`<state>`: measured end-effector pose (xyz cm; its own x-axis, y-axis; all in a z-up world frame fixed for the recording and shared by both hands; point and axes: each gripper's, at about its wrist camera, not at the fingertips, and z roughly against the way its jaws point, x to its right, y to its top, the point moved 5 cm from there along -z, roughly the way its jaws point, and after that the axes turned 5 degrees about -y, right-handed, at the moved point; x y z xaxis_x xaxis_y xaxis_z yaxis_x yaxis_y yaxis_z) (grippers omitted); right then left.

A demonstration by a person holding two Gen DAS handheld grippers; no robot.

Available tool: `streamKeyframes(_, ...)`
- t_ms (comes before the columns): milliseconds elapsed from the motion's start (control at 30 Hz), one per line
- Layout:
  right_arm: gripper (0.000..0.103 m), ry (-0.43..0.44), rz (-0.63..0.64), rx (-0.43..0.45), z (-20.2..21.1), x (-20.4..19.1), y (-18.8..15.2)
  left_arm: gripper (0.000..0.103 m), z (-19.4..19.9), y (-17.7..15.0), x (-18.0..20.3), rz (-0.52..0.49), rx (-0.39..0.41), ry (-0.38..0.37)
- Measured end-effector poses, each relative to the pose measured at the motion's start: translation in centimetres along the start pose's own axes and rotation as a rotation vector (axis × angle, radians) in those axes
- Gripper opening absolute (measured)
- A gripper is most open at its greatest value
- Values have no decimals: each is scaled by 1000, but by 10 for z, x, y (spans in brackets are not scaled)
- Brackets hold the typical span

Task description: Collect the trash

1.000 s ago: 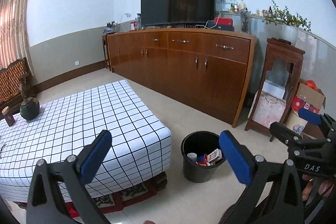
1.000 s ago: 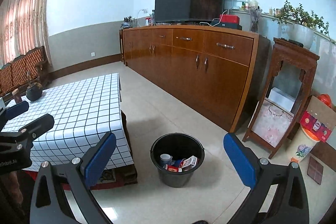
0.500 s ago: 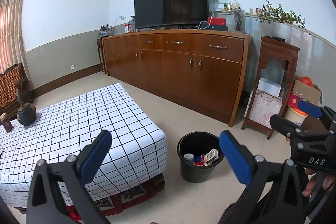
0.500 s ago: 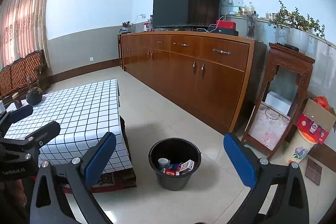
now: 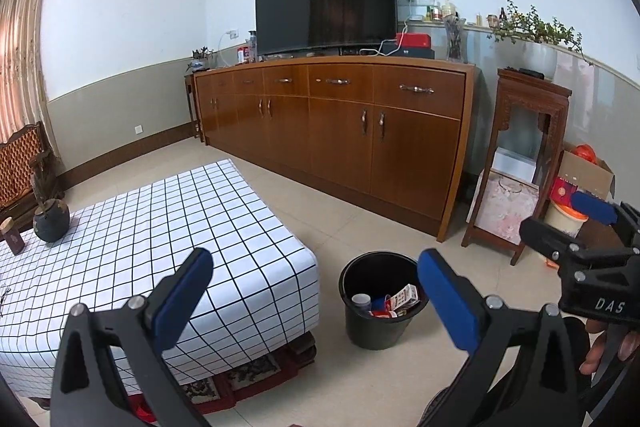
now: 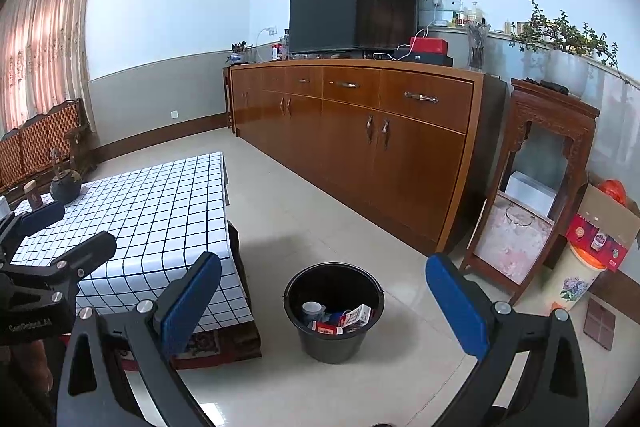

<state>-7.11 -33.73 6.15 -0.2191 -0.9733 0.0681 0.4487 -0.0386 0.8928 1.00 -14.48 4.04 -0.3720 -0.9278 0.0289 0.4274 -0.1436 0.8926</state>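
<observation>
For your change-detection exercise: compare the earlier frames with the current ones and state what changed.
Both open grippers, left and right, drew back and tilted up slightly; the black trash bucket sits lower and farther in view. Nothing was gripped or released. Bucket contents and checkered table stayed unchanged.

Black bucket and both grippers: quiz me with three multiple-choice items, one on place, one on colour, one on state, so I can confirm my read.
1. Where does the black bucket stand?
A. On the checked table
B. On the floor between the checked table and the wooden sideboard
C. Inside the sideboard

2. What colour are the pads on the gripper fingers?
A. Red
B. Green
C. Blue

3. How do the left gripper and right gripper stand?
A. Both open, holding nothing
B. Left shut on a carton
C. Both shut

Answers:
1 B, it sits on the tiles beside the table's corner.
2 C, blue shows on every finger.
3 A, a wide gap separates each pair, with nothing between.
</observation>
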Motion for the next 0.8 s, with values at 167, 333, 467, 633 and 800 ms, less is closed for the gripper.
streamKeyframes(167, 103, 1, 0, 0, -2, 0, 2, 103, 0, 1, -1, 1, 1, -3)
streamKeyframes(333, 103, 2, -5, 0, -2, 2, 1, 103, -1, 0, -2, 6, 0, -3)
streamKeyframes(467, 103, 4, -2, 1, -2, 2, 1, 103, 0, 1, -1, 7, -2, -6)
streamKeyframes(633, 103, 10, -2, 0, -1, 1, 1, 103, -1, 0, -2, 6, -3, -6)
streamKeyframes(800, 103, 10, -3, 5, 0, 1, 2, 103, -1, 0, -2, 9, -5, -3)
